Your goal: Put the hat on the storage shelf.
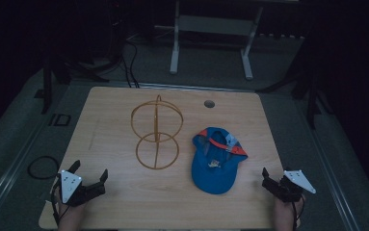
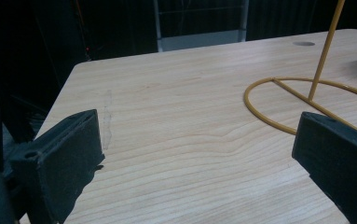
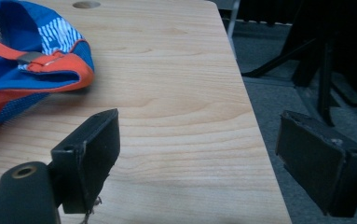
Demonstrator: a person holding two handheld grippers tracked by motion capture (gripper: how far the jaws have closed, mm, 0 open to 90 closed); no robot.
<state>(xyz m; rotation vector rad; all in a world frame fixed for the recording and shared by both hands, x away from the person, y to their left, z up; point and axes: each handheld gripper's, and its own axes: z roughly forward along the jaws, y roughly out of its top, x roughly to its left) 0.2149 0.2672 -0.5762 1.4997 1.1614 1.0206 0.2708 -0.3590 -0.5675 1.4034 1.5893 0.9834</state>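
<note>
A yellow wire stand [image 1: 156, 132], made of two rings on an upright loop, rises at the middle of the wooden table [image 1: 124, 202]. To its right a blue cap [image 1: 216, 161] with orange trim lies upside down. My left gripper [image 1: 90, 170] rests open at the table's front left corner, empty and well short of the stand. Its own view shows the stand's base ring [image 2: 278, 93] ahead and to the right of the open left gripper [image 2: 199, 154]. My right gripper [image 1: 276, 174] is open and empty at the front right edge. The cap [image 3: 22, 70] lies up and left of the open right gripper [image 3: 199, 149].
A round grommet hole [image 1: 209, 103] sits near the table's back edge. A white frame with two legs [image 1: 175, 48] stands on the floor beyond the table. A coiled cable [image 1: 42, 167] lies on the floor at the left. The table's right edge [image 3: 255, 135] runs between the right jaws.
</note>
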